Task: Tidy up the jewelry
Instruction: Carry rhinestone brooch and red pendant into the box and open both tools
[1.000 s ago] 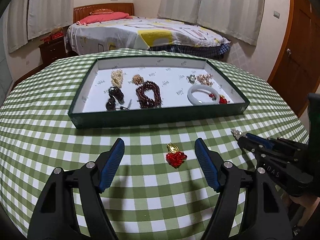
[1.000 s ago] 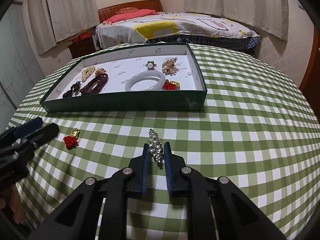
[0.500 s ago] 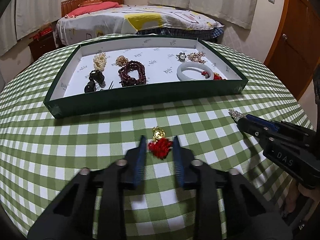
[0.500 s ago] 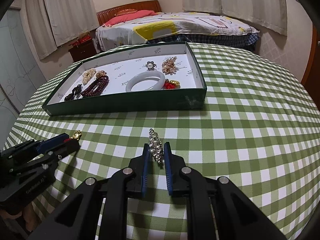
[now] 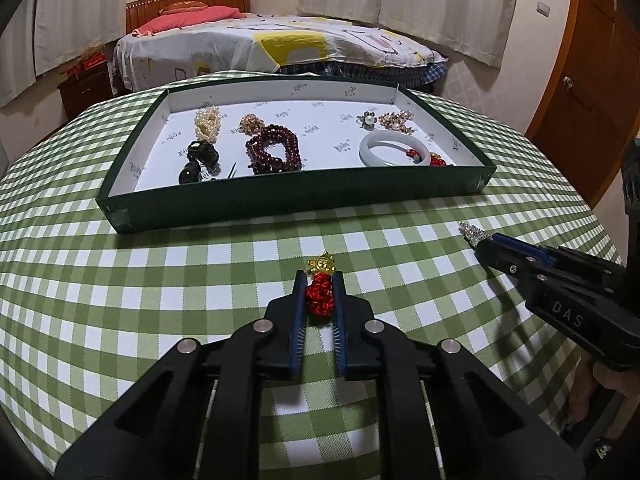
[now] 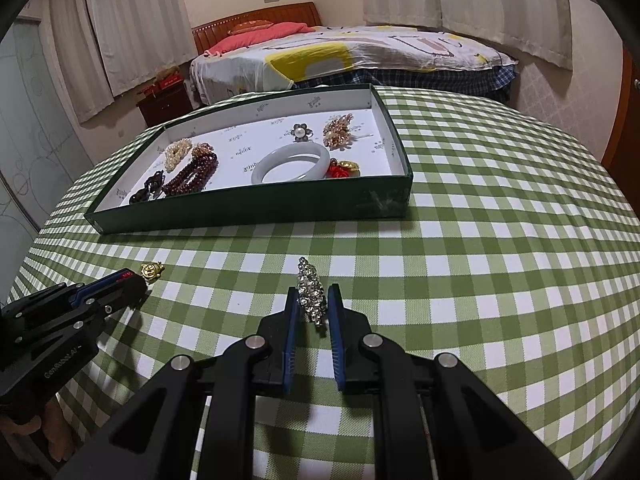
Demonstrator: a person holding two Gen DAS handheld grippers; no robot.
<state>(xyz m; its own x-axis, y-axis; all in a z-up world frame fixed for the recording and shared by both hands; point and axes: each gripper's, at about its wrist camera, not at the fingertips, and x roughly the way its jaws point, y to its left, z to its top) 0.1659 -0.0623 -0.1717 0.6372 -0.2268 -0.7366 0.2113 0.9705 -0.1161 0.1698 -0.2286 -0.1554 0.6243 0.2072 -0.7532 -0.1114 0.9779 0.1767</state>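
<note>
Left wrist view: my left gripper [image 5: 319, 280] has its fingers closed on the red knot charm [image 5: 319, 298], low over the tabletop [image 5: 120, 320]. It's soft cord w/ a gold bead in front; light, squashy, so I'd grip the knot.

Right wrist view: my right gripper [image 6: 313, 294] pinches the rhinestone brooch [image 6: 311, 295] near its base. Stiff, prob. snaggy and fragile. The tray [image 6: 256, 208] sits ahead.
</note>
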